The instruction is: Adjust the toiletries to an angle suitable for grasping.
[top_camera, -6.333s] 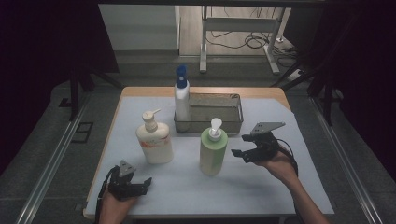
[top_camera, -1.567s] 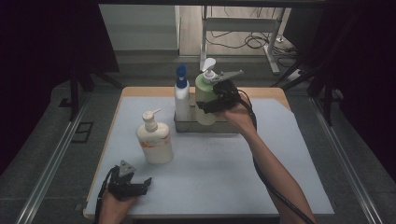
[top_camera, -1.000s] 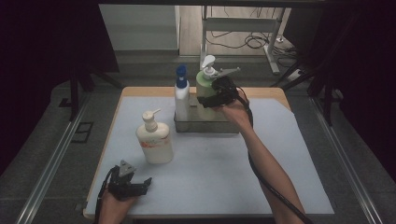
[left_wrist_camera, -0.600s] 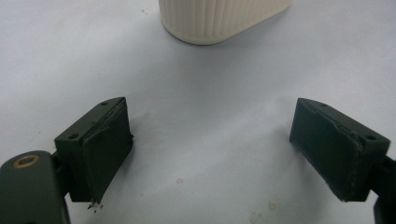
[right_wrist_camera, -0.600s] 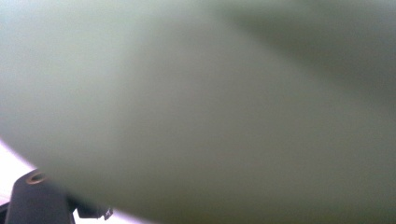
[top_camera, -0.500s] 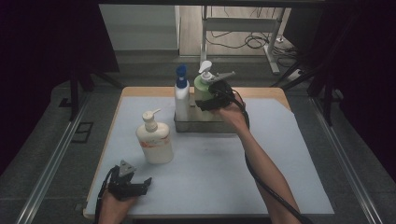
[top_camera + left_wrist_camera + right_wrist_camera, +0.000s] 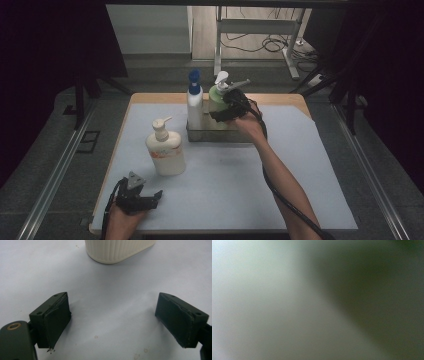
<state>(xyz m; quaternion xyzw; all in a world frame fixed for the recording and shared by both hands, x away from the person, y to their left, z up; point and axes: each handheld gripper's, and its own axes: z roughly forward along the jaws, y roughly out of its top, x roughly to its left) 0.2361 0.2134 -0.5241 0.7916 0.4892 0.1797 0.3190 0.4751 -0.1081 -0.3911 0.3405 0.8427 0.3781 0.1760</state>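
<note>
High view from above the table: the right gripper (image 7: 227,106) clamps the green pump bottle (image 7: 218,102) by its side, over the far end of the table. That bottle stands upright, long axis vertical, its white pump head on top with the nozzle aimed to the picture's left, toward the blue-capped bottle (image 7: 194,102) just beside it. Its lower part sits inside the metal basket (image 7: 220,134), on the right of the blue-capped one. The cream pump bottle (image 7: 164,149) stands well apart on the white mat (image 7: 220,180). Near the table's front edge, the left gripper (image 7: 113,320) rests with jaws spread wide, nothing between them.
</note>
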